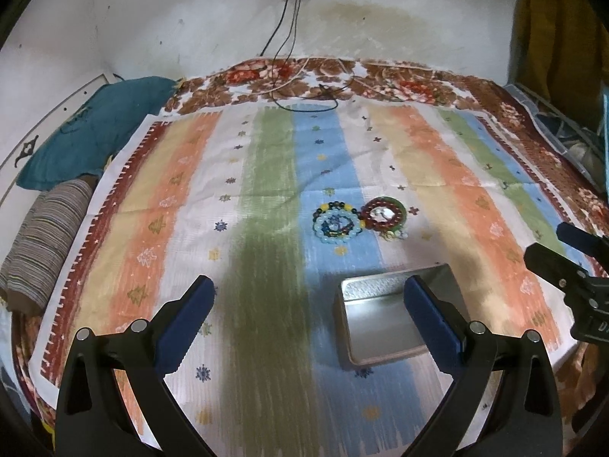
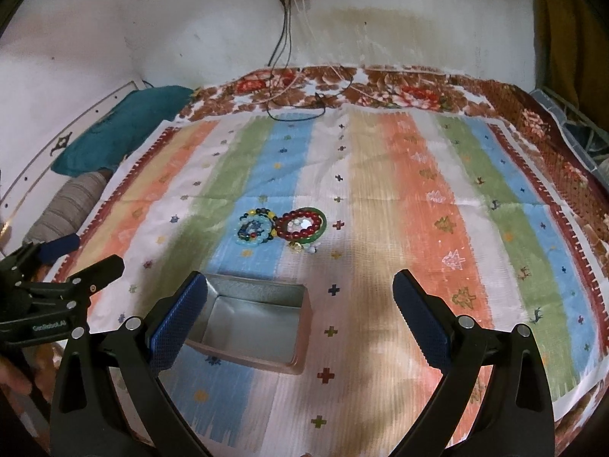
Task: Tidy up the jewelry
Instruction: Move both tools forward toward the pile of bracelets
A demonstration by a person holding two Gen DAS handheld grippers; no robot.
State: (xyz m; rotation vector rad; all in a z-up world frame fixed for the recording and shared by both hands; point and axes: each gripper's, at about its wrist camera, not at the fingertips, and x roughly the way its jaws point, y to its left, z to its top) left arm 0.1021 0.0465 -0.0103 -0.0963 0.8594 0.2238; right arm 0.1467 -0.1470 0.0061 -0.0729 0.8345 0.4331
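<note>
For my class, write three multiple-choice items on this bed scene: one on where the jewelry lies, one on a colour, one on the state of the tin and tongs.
1. Where do the beaded bracelets lie?
A. Inside the tin
B. On the striped cloth beyond the tin
C. On the teal pillow

2. What colour are the pads of the right tongs?
A. Blue
B. Red
C. Yellow

3. What state is the rectangular metal tin in?
A. Lidded
B. Open and holding bracelets
C. Open and empty

Answers:
1 B, the bracelets rest in two touching clusters on the striped cloth, farther away than the tin.
2 A, both pads show blue, as do those of the left tongs.
3 C, its bare metal floor shows, with no lid on it.
</note>
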